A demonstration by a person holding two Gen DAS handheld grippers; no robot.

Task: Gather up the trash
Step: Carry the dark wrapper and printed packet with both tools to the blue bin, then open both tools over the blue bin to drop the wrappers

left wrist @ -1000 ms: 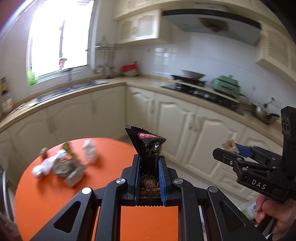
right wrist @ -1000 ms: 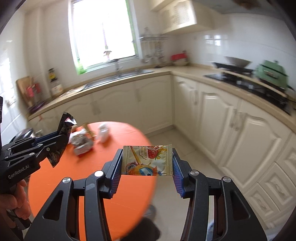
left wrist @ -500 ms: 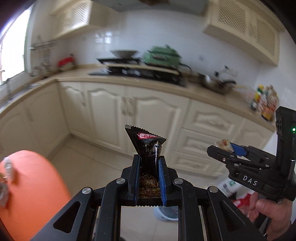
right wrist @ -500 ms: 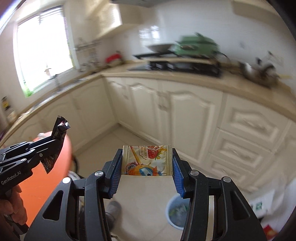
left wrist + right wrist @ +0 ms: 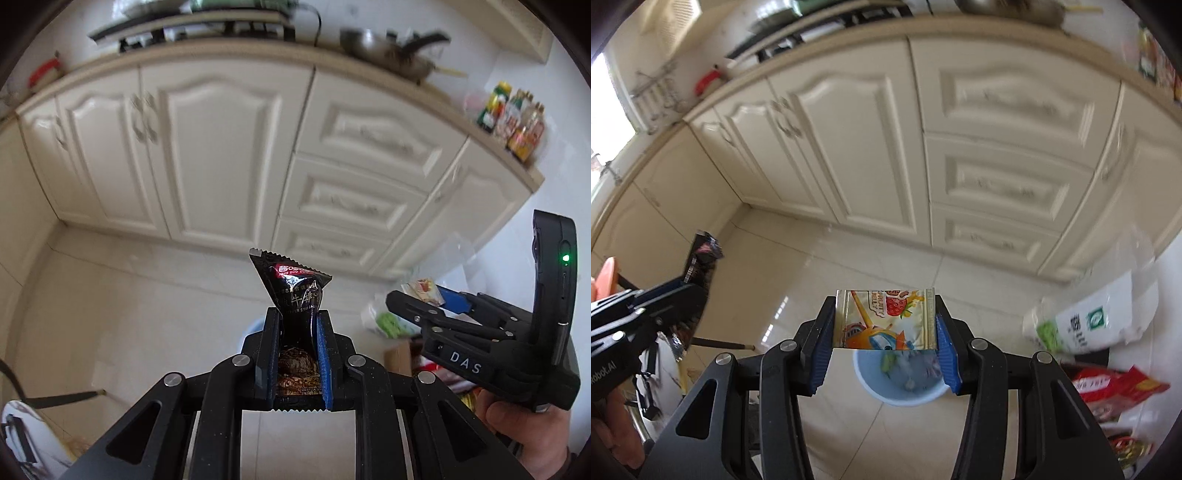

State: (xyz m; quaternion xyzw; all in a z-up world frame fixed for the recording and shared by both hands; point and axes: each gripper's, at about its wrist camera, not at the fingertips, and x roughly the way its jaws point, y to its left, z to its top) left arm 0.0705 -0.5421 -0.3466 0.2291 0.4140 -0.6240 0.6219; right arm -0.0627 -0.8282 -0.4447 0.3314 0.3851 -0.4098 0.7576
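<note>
My left gripper [image 5: 297,321] is shut on a black snack wrapper [image 5: 293,291] that sticks up from its blue pads. My right gripper [image 5: 886,317] is shut on a flat, colourful fruit-jelly wrapper [image 5: 886,319] stretched between its pads. A pale blue waste bin [image 5: 901,380] stands on the tiled floor just below the right gripper, with some trash inside. In the left wrist view only a sliver of the bin [image 5: 253,328] shows behind the fingers. The right gripper [image 5: 413,299] hangs to the right of the left one; the left gripper [image 5: 665,299] shows at the left edge of the right wrist view.
Cream cabinets [image 5: 960,147] stand close behind the bin. A white plastic bag [image 5: 1089,325] and red packets [image 5: 1108,391] lie on the floor right of it. The orange table's edge [image 5: 607,275] is at far left. Bottles [image 5: 513,118] and a pan [image 5: 391,51] sit on the counter.
Both grippers swung away from the orange table and window, then tilted down toward the floor by the cabinets. The blue bin came into view. Both wrappers stay gripped.
</note>
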